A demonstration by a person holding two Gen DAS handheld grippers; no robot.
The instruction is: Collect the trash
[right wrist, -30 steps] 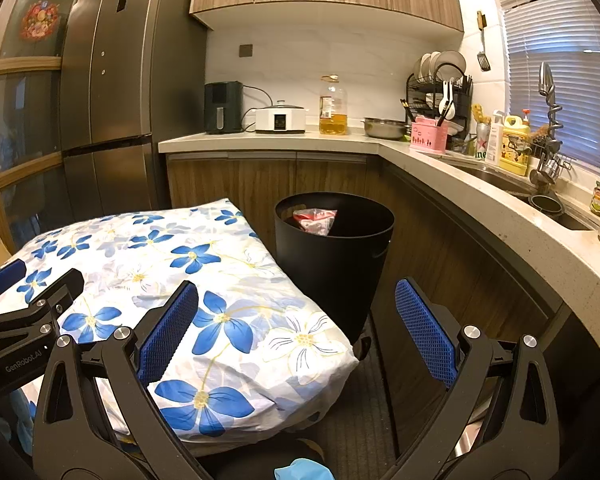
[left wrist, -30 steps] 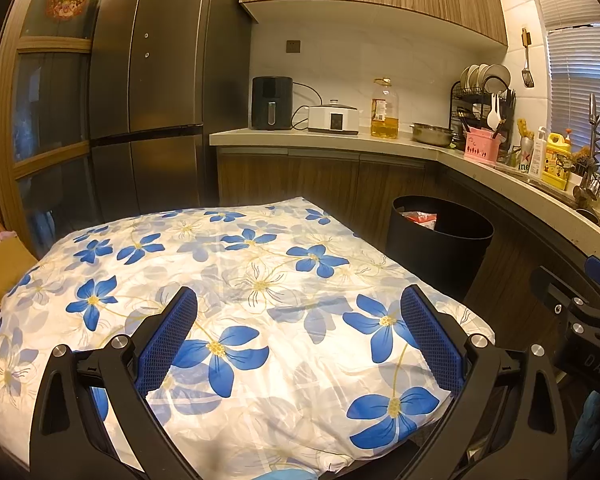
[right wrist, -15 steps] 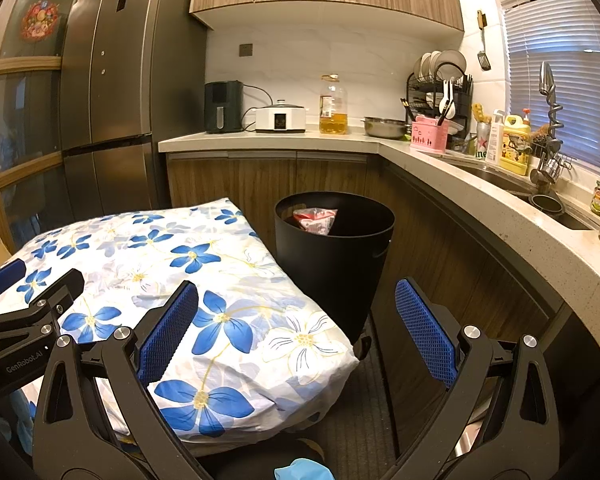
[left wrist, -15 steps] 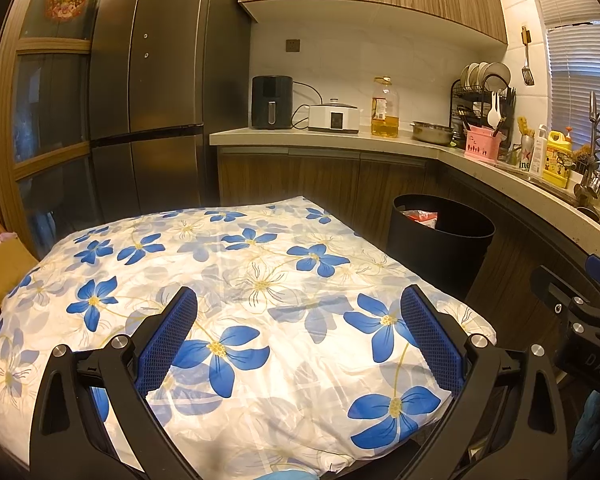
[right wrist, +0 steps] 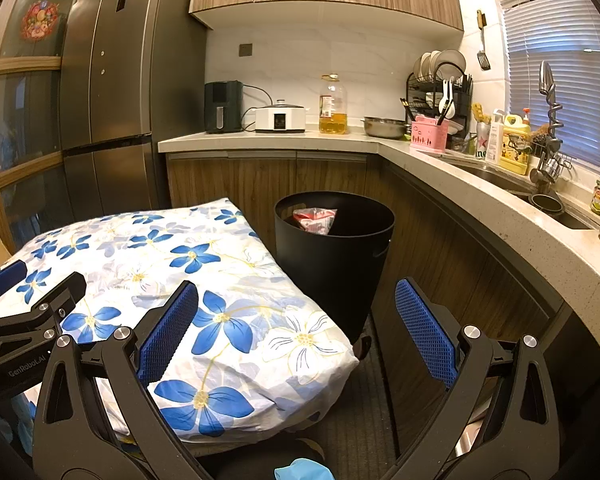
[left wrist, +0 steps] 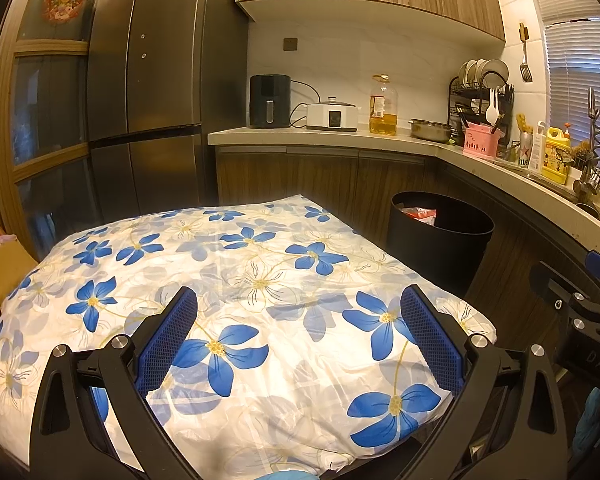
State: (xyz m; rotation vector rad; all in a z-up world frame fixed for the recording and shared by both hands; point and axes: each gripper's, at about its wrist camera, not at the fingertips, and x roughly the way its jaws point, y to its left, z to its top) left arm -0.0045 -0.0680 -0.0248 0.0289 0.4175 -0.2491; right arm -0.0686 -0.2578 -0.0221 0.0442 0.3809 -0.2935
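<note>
Nothing has moved: left claw [left wrist: 298, 334] and right claw [right wrist: 296, 330] hang spread and empty, red trash [right wrist: 314, 219] already in the black bin [right wrist: 334, 264] ahead, so finding more litter seems next.

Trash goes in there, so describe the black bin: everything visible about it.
The black bin is a round, matte, open-topped tub, upright on the dark floor. It stands against the wooden lower cabinets, right beside the corner of the floral-covered table. Red and white wrappers lie inside near the rim. Neither gripper touches it.
</note>
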